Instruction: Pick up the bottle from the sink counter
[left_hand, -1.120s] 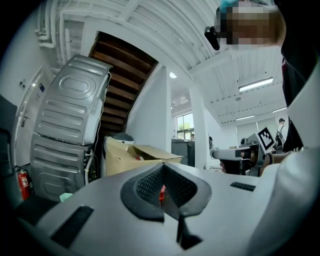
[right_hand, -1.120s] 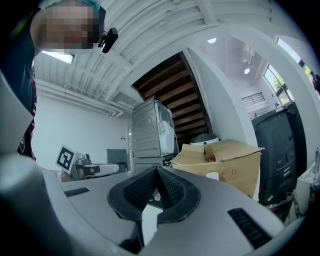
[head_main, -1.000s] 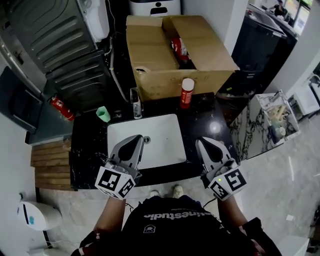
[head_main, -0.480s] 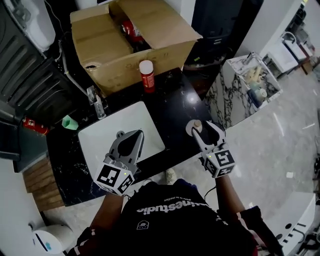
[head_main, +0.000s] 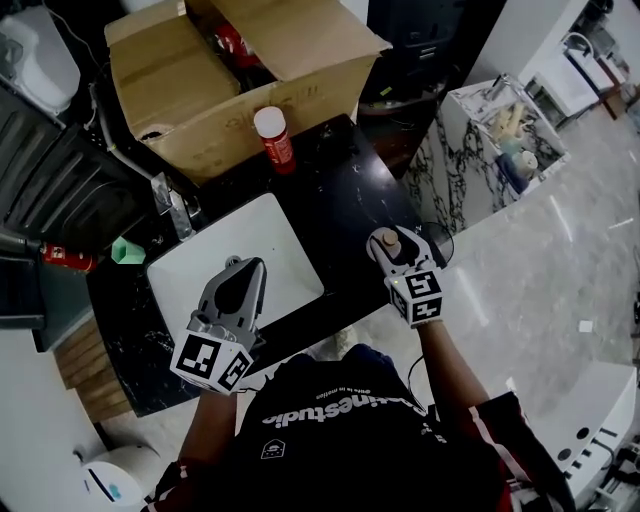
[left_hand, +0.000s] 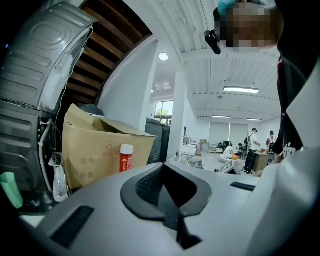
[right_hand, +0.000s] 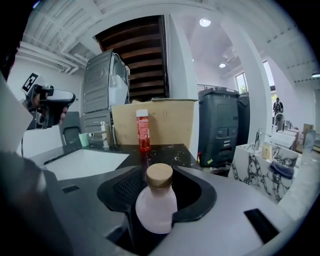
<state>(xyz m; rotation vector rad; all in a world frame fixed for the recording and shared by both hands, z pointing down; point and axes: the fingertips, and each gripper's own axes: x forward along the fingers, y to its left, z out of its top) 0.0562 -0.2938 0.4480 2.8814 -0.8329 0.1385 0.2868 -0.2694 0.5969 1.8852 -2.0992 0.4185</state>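
A small pale pink bottle (right_hand: 156, 200) with a cork stopper stands between the jaws of my right gripper (head_main: 394, 240), at the right front edge of the black sink counter (head_main: 350, 200). Those jaws are opening, spread wide on either side of the bottle (head_main: 387, 242), and I see no pad pressing on it. A red bottle (head_main: 273, 138) with a white cap stands upright at the counter's back, against the cardboard box (head_main: 230, 90). My left gripper (head_main: 245, 268) hovers over the white sink basin (head_main: 290, 250), its jaws shut and empty.
A faucet (head_main: 170, 205) and a green cup (head_main: 125, 248) stand at the basin's far left. The open box holds another red item. A marble-patterned stand (head_main: 500, 130) with small items is off to the right, across a gap of floor.
My right gripper has moved forward to the counter's right edge and opened round the pink bottle. The head view has swung. The left gripper stays over the basin.
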